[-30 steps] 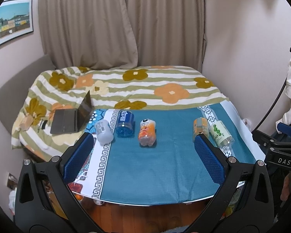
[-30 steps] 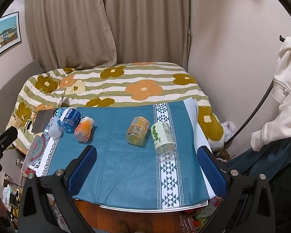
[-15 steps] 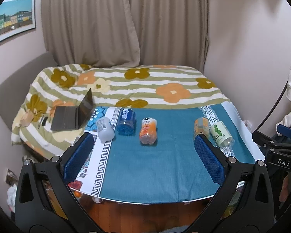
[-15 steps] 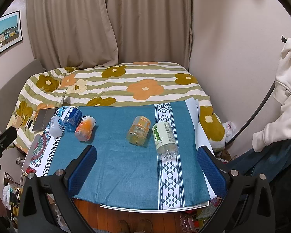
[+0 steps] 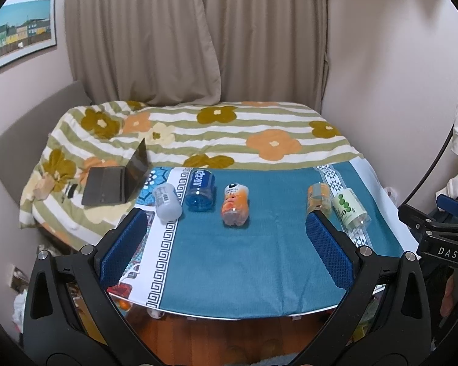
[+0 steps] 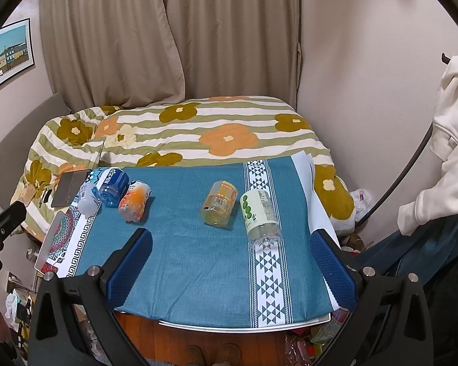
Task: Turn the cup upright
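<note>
On blue tablecloth [image 5: 244,262]: five bottles, all lying on their sides. From left: white bottle [image 5: 167,202], blue bottle [image 5: 200,189], orange bottle [image 5: 235,203], well apart yellow-orange bottle [image 6: 219,202], then green-dotted bottle [image 6: 261,214] just beside it. Left gripper [image 5: 227,244] spread wide, holding nothing, hovering short of the row. Right gripper [image 6: 232,262] likewise wide, empty, near the green-dotted bottle. Beyond the table: laptop [image 5: 117,177] half-open on flowered bedspread [image 5: 229,134].
</note>
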`<act>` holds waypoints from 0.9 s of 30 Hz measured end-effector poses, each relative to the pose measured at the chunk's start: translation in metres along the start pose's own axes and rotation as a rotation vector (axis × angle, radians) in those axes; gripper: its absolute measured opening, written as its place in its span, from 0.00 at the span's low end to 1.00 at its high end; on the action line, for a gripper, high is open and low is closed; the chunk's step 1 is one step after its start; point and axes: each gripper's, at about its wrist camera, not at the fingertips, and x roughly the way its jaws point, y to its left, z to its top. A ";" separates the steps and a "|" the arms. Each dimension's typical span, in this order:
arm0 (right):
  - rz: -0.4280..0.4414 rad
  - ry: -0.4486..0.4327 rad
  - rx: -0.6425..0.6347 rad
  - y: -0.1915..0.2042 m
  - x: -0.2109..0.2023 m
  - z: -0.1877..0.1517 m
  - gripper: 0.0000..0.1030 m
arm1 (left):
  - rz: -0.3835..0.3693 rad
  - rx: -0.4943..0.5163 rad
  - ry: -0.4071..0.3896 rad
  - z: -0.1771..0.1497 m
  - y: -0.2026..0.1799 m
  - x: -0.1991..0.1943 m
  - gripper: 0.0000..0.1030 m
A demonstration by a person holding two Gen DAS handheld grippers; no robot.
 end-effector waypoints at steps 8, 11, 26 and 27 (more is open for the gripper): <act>0.001 0.001 0.000 -0.001 0.000 0.001 1.00 | 0.000 -0.001 0.000 0.000 -0.001 0.000 1.00; 0.002 0.002 0.000 0.000 0.000 0.001 1.00 | 0.000 -0.001 0.002 -0.001 -0.001 0.001 1.00; 0.002 0.002 0.002 -0.001 0.000 0.002 1.00 | -0.001 -0.001 0.002 0.001 -0.001 0.001 1.00; 0.002 0.003 0.002 -0.001 0.000 0.002 1.00 | -0.002 -0.001 0.002 0.001 -0.001 0.001 1.00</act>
